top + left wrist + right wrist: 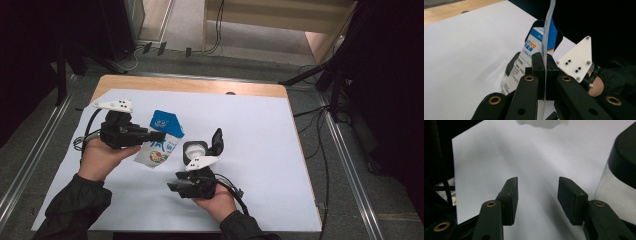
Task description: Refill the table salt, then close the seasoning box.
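Left gripper [543,75] fingers clamped on pouch [161,142] edge, right gripper [537,200] fingers parted over bare worktop [260,135], jar [196,150] just beside them

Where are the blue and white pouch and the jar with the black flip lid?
Pouch [161,146]: high view, on its printed lower half.
Jar [195,149]: high view, on its white open mouth.

Grey floor [30,150], wooden table [190,86], dark surroundings
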### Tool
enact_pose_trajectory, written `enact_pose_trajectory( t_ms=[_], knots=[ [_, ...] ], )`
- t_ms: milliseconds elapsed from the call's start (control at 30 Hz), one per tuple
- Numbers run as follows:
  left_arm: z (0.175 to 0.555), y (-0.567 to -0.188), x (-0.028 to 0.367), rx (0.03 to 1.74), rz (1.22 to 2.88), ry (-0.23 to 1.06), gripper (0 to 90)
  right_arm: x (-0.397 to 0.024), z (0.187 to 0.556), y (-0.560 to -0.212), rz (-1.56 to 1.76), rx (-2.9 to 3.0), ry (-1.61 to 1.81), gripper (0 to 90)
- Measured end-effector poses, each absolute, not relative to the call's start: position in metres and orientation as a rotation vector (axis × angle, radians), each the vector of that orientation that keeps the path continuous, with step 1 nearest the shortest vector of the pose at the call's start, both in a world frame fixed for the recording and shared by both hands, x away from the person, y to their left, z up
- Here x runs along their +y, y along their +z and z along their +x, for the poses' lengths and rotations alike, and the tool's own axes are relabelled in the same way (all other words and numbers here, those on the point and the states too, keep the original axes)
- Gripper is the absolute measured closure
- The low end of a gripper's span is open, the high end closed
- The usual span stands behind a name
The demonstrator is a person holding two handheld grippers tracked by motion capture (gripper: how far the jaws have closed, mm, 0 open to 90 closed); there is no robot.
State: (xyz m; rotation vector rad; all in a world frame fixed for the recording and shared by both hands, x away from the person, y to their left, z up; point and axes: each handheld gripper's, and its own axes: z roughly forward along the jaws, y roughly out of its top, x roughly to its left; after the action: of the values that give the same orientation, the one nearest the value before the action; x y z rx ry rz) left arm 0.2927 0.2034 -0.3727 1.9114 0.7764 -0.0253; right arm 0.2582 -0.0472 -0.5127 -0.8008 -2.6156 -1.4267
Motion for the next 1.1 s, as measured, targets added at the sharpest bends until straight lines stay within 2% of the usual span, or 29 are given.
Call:
enact_pose_trajectory(
  t_ms=[467,1100],
  knots=[
    [0.301,-0.379,0.216,0.858,1.906,0.064,90.0,-0.091,0.26,-0.496,-0.848,-2.573,-1.466,52.1],
    [0.341,-0.402,0.23,0.96,1.87,0.137,90.0,-0.133,0.262,-0.487,-0.957,-2.586,-1.483,49.6]
  ],
)
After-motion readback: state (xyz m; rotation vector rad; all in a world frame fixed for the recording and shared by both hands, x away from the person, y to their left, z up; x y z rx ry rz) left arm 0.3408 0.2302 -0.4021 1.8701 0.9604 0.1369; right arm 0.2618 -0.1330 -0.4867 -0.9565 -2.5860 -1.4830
